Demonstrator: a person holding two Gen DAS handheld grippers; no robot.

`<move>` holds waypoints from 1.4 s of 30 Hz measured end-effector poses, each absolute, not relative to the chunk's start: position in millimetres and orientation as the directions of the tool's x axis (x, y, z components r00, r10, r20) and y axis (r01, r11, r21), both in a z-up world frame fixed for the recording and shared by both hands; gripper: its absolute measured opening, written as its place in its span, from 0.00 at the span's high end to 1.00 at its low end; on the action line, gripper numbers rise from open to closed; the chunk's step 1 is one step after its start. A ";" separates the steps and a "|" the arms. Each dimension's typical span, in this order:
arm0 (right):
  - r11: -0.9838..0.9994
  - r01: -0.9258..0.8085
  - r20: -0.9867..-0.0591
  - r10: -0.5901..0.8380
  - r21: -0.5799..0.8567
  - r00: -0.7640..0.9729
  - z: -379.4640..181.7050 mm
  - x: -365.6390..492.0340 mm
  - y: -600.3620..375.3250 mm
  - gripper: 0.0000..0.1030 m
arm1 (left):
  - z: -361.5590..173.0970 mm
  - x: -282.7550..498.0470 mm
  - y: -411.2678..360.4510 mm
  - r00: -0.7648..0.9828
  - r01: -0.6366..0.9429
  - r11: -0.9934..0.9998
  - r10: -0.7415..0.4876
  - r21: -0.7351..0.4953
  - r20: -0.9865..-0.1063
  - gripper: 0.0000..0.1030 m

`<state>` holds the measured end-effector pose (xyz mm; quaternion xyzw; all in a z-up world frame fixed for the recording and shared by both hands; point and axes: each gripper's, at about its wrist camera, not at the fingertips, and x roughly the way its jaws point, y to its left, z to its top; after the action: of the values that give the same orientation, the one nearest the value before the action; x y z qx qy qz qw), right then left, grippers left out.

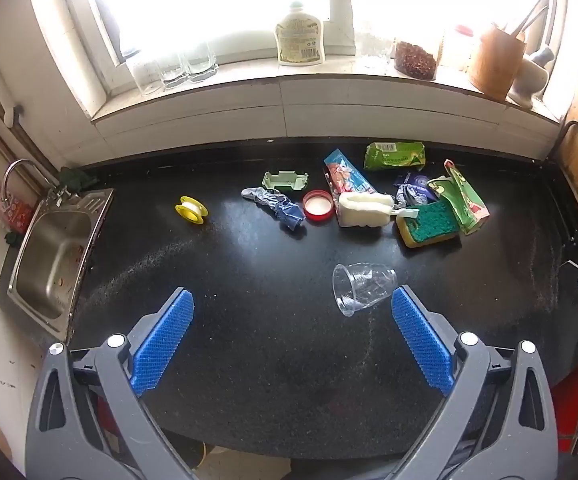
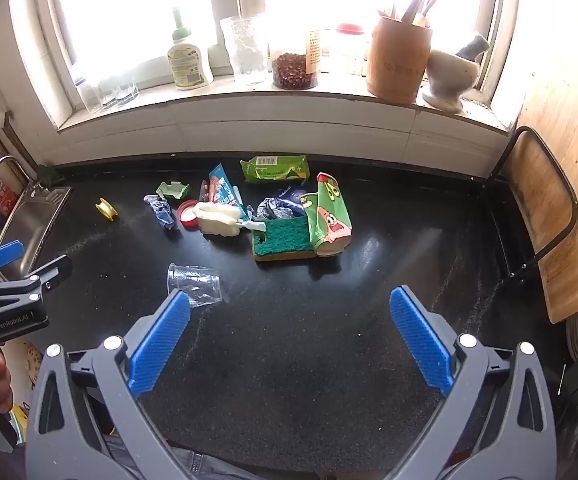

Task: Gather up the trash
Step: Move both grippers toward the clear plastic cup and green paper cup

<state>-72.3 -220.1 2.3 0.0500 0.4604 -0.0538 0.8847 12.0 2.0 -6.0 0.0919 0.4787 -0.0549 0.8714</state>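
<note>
Litter lies on a black counter [image 1: 249, 340]. A clear plastic cup [image 1: 363, 286] [image 2: 194, 282] lies on its side nearest me. Behind it sit a crumpled blue wrapper [image 1: 277, 208] [image 2: 161, 210], a red lid [image 1: 317, 205] [image 2: 187, 212], a white brush [image 1: 363, 208] [image 2: 219, 218], a green-topped sponge [image 1: 429, 224] [image 2: 283, 240], a green cartoon carton [image 1: 467, 200] [image 2: 331, 216], a green packet [image 1: 395, 155] [image 2: 275, 168] and a yellow spool [image 1: 192, 209] [image 2: 106, 208]. My left gripper [image 1: 292, 312] is open and empty, short of the cup. My right gripper [image 2: 289, 314] is open and empty, right of the cup.
A steel sink [image 1: 53, 264] [image 2: 29, 220] is set into the counter's left end. The windowsill holds glasses [image 1: 173, 66], a soap bottle [image 1: 299, 38] [image 2: 189, 56], a jar [image 2: 293, 68], a wooden utensil holder [image 2: 399, 58] and a mortar [image 2: 451, 74]. A wooden board [image 2: 553, 216] leans at the right.
</note>
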 end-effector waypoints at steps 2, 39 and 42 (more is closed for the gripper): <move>0.989 0.144 -0.822 -0.051 0.038 0.567 2.7 -70.9 -220.9 0.05 | -6.9 12.0 0.4 0.537 0.182 0.977 -0.009 0.106 -0.844 0.06; 0.987 0.158 -0.824 -0.068 0.027 0.563 3.0 -74.7 -220.3 0.05 | -7.3 13.6 1.1 0.527 0.183 0.979 -0.025 0.085 -0.849 0.06; 0.987 0.158 -0.824 -0.066 0.029 0.563 2.8 -74.4 -221.1 0.05 | -6.4 14.5 -0.8 0.525 0.187 0.979 -0.027 0.085 -0.850 0.06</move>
<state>-74.4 -221.1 2.8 0.0496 0.4632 -0.0635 0.8826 14.5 -0.8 -6.4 0.0830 0.4833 -0.0615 0.8693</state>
